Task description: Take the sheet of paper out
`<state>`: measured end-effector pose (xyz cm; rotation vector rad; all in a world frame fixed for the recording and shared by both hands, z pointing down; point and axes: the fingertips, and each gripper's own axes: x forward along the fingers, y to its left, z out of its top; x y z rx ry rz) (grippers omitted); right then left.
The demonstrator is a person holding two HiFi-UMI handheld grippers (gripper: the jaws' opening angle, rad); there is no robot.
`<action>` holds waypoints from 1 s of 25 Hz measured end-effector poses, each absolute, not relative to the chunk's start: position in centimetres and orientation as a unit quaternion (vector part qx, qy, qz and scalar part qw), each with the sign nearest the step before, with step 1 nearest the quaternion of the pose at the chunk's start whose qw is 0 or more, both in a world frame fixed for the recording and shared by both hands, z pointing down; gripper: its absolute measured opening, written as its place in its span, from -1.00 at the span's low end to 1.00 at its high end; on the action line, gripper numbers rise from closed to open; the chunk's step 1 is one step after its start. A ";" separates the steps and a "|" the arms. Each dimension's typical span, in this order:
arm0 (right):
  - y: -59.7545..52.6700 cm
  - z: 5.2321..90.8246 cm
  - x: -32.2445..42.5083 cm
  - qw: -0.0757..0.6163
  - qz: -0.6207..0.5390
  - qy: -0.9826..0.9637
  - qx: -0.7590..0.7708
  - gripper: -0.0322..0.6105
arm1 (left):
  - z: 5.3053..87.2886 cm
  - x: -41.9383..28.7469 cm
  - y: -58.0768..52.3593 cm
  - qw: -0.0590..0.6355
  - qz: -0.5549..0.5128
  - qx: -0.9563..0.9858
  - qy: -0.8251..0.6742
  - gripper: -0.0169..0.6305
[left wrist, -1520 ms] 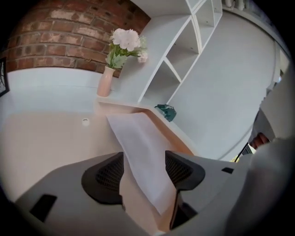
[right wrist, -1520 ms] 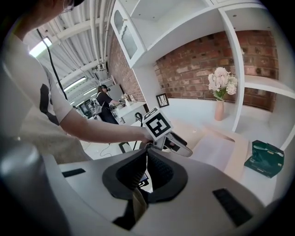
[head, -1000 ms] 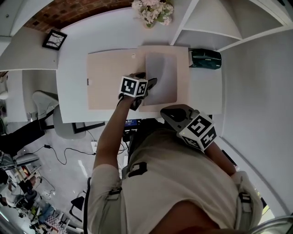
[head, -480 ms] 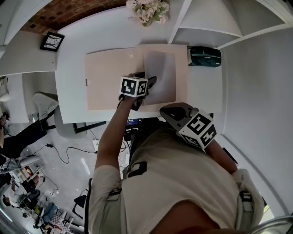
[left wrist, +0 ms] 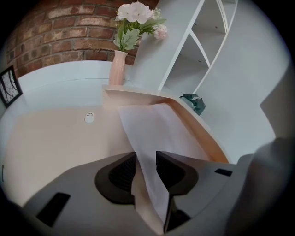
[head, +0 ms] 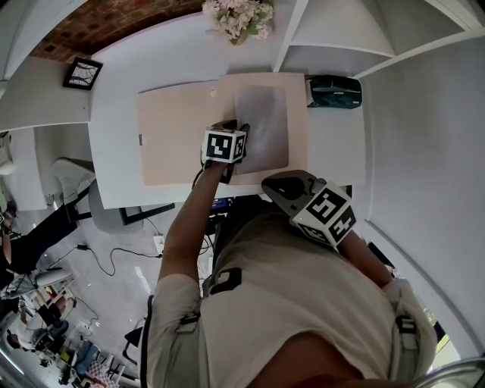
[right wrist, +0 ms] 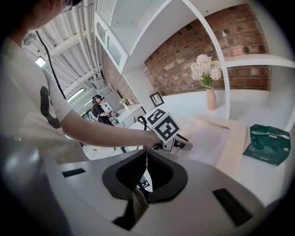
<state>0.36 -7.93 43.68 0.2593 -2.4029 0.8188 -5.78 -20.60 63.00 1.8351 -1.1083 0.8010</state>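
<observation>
An open beige folder [head: 174, 136] lies on the white table [head: 114, 167], and a white sheet of paper [head: 265, 129] rests on its right half. My left gripper [head: 241, 133] is at the sheet's left edge. In the left gripper view that edge of the paper [left wrist: 156, 129] rises up between the jaws of the left gripper [left wrist: 146, 159]. The jaws have just been closing; a gap still shows between the pads and the sheet. My right gripper [head: 269, 183] hangs off the table's near edge, shut and empty [right wrist: 146, 154].
A pink vase of flowers [head: 235, 17] stands at the table's far edge. A dark green packet [head: 333, 91] lies right of the folder. A framed picture [head: 79, 73] is at the far left. White shelving [head: 356, 30] rises at the right.
The left gripper's jaws have drawn closer together around the paper's edge. Both hands stay where they were.
</observation>
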 end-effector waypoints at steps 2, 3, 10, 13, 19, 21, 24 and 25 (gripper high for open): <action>-7.9 43.7 0.3 0.291 0.307 -0.901 0.098 -0.82 | 63.1 -5.9 -20.6 0.402 0.327 0.729 -0.446 -0.49; -7.9 43.7 0.3 0.291 0.307 -0.901 0.098 -0.82 | 63.2 -5.9 -20.6 0.397 0.331 0.730 -0.448 -0.50; -7.7 43.6 0.1 0.291 0.305 -0.902 0.096 -0.82 | 63.6 -6.6 -20.7 0.368 0.351 0.722 -0.469 -0.78; -7.7 43.6 0.1 0.291 0.306 -0.902 0.093 -0.82 | 63.5 -6.9 -20.7 0.360 0.355 0.720 -0.474 -0.81; -8.0 43.4 0.2 0.288 0.299 -0.905 0.097 -0.82 | 63.6 -7.2 -21.3 0.388 0.319 0.717 -0.484 -0.86; -8.0 43.4 0.3 0.288 0.298 -0.905 0.100 -0.82 | 63.5 -7.3 -21.3 0.403 0.302 0.715 -0.485 -0.87; -7.9 43.4 0.3 0.289 0.296 -0.905 0.104 -0.82 | 63.4 -7.6 -21.2 0.432 0.273 0.709 -0.487 -0.88; -7.8 43.3 0.4 0.289 0.295 -0.905 0.105 -0.82 | 63.3 -7.6 -21.2 0.444 0.261 0.706 -0.486 -0.88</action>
